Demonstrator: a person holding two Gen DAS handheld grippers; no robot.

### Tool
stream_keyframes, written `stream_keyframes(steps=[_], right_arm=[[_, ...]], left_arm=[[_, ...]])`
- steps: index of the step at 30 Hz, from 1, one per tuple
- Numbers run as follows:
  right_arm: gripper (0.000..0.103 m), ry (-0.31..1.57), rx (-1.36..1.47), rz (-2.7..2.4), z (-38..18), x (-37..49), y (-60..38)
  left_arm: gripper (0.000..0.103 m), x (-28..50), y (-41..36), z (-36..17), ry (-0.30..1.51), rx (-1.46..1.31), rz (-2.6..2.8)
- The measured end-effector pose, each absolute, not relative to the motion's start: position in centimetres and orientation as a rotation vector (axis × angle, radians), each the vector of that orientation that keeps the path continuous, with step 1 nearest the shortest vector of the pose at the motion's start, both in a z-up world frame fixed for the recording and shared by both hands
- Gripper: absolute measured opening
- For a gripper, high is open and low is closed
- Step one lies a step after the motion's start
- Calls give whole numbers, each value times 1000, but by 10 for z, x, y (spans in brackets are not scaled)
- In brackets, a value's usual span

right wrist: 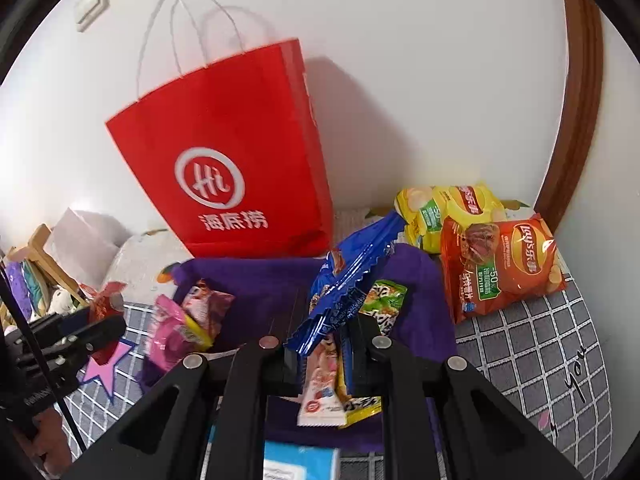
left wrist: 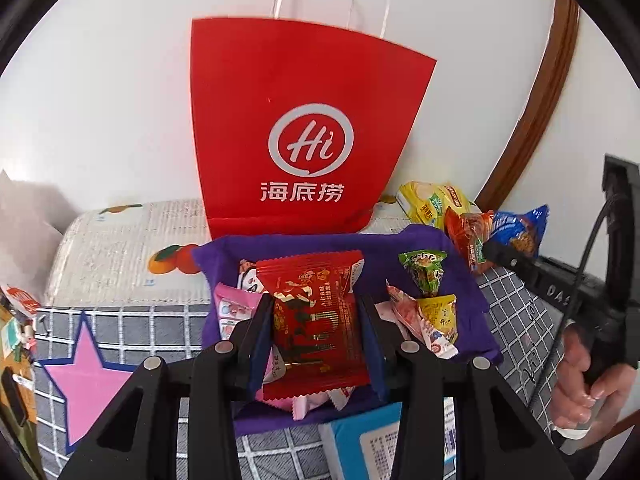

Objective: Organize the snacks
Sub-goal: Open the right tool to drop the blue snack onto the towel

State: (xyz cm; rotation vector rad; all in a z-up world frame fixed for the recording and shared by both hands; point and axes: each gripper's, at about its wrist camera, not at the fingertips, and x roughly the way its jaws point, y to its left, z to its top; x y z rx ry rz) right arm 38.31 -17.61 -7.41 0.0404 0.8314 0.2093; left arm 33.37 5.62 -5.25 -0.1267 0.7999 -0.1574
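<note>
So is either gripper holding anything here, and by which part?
Left gripper clamps the red snack packet across its middle. Right gripper pinches the blue snack packet by its lower end.

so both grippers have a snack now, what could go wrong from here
The blue snack packet is pinched only near its lower end by the right gripper, so it may swing or slip. The red paper bag stands unsupported at the top; dropping the red snack packet from the left gripper might tip it.
</note>
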Motion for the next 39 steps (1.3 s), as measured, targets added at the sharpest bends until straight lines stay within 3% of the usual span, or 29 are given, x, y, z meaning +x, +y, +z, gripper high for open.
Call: stream_keyframes(steps=[10, 36, 39], right_arm=[[14, 974, -26, 167, -129, 419, -199], [14, 1124, -137, 199, -174, 433, -194], [23, 1124, -144, 202, -174, 433, -191]], left_arm=[[38, 352, 62, -79, 854, -137, -143], [39, 366, 69, -99, 916, -185, -120], [39, 366, 64, -102, 926, -192, -144]])
